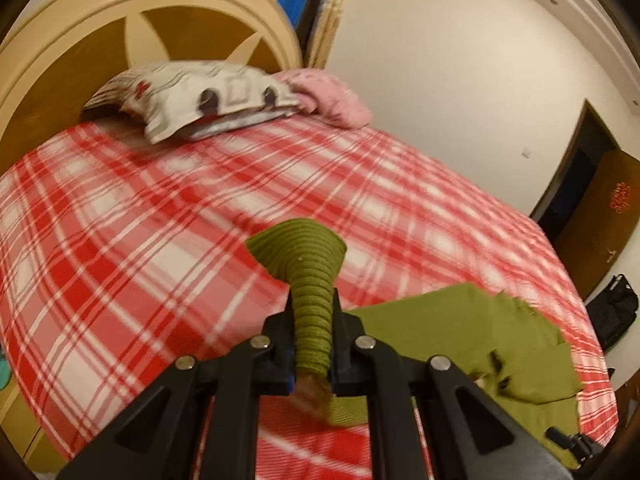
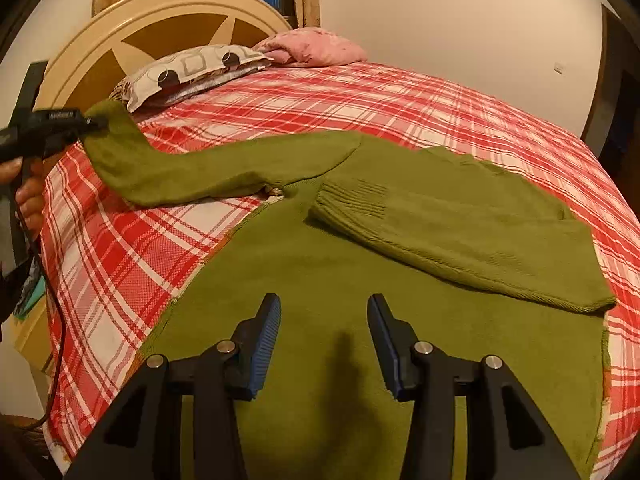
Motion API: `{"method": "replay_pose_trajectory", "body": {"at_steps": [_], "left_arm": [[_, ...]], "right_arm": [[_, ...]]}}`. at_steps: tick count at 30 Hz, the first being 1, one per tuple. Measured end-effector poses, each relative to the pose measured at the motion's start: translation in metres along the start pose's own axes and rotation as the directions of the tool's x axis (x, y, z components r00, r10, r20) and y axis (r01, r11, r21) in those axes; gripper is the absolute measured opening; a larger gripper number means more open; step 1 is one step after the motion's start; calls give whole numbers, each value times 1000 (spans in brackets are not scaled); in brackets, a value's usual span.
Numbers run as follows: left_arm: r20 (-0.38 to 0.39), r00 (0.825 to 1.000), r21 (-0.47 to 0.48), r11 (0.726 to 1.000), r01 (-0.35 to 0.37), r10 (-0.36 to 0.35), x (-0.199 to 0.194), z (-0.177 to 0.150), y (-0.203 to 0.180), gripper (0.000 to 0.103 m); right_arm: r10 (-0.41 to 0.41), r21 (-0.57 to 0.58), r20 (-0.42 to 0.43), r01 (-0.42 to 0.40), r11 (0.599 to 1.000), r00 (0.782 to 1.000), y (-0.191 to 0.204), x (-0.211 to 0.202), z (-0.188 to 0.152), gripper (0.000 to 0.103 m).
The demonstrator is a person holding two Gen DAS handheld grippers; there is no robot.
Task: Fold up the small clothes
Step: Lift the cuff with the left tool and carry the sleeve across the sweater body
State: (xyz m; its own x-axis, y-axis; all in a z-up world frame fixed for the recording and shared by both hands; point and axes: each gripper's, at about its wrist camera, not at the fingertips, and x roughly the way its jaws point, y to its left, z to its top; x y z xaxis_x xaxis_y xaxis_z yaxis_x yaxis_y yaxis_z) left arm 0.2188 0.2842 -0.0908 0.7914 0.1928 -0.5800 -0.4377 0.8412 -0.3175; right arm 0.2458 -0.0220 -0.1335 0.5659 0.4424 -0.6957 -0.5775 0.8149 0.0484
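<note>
A green knit sweater (image 2: 320,280) lies on the red plaid bed (image 2: 120,248). Its right sleeve (image 2: 460,236) is folded across the body. Its left sleeve (image 2: 192,172) stretches out to the left, lifted at its end. My left gripper (image 1: 313,300) is shut on that sleeve's ribbed cuff (image 1: 308,264), held above the bed; it also shows in the right wrist view (image 2: 94,122). My right gripper (image 2: 324,312) is open and empty, just above the sweater's lower body.
Patterned pillow (image 2: 192,68) and pink pillow (image 2: 316,46) lie at the round headboard (image 2: 120,28). A white wall and a dark doorway (image 1: 580,168) are to the right. A cable (image 2: 56,312) hangs at the bed's left edge.
</note>
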Motion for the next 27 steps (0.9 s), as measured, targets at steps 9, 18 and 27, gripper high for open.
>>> {"method": "replay_pose_trajectory", "body": {"at_steps": [9,18,27], "left_arm": [[47,988,102,984,143,-148,-16,25,-92,11],[46,965,198,949,244,-257,-22,31,-174,11],[24,941,295,902,315,-336,-27,22,-243,11]], "right_arm": [[-14,49,14,14,999,1000,-35,-34,-15,47],[-71,123,33,67,990,997,-86,-64,-37,47],[-109,233,12,103,967,994,-131,-73,-66,48]]}}
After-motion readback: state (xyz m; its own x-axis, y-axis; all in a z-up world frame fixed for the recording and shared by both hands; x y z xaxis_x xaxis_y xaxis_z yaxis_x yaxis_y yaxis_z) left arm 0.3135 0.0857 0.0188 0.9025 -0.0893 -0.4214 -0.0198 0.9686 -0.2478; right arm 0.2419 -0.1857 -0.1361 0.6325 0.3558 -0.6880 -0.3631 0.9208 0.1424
